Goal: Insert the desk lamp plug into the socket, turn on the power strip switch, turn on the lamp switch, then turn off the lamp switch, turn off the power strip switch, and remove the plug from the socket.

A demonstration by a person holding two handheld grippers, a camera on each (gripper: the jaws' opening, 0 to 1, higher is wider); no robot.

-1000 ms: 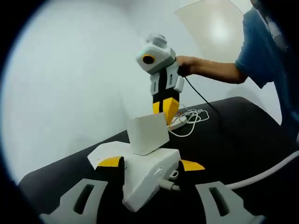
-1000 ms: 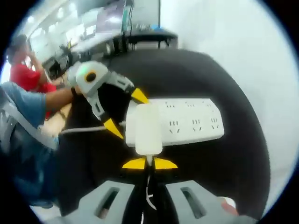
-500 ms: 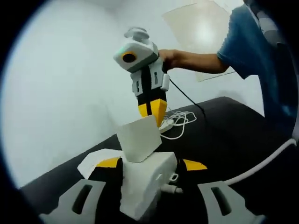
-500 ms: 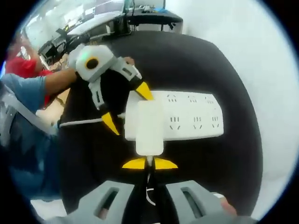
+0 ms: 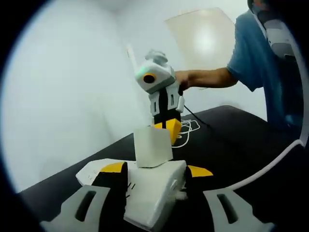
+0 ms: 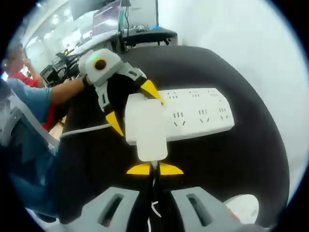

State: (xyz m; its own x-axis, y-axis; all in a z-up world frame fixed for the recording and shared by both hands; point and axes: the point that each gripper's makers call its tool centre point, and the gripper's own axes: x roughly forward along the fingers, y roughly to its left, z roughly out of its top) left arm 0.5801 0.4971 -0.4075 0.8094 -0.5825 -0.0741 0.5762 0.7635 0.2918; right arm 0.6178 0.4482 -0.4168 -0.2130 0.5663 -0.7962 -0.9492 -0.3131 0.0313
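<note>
My right gripper (image 6: 154, 169) pinched the plug (image 6: 146, 128) over the strip (image 6: 203, 118). My left gripper (image 5: 157, 171) clamped the strip's end; I judged insertion unfinished, switches all ahead.

We worked in what looked like an open office or lab: behind the black surface (image 6: 251, 145) stood desks with monitors (image 6: 104, 17) under ceiling lights, a seated person in red (image 6: 19, 67), and plain white walls (image 5: 63, 96).

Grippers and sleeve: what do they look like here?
The right gripper has a white-and-black body, yellow-tipped jaws and a thin black cable trailing off. The left gripper has the same colours, plus a green light on its head. The person wears a blue short sleeve.
</note>
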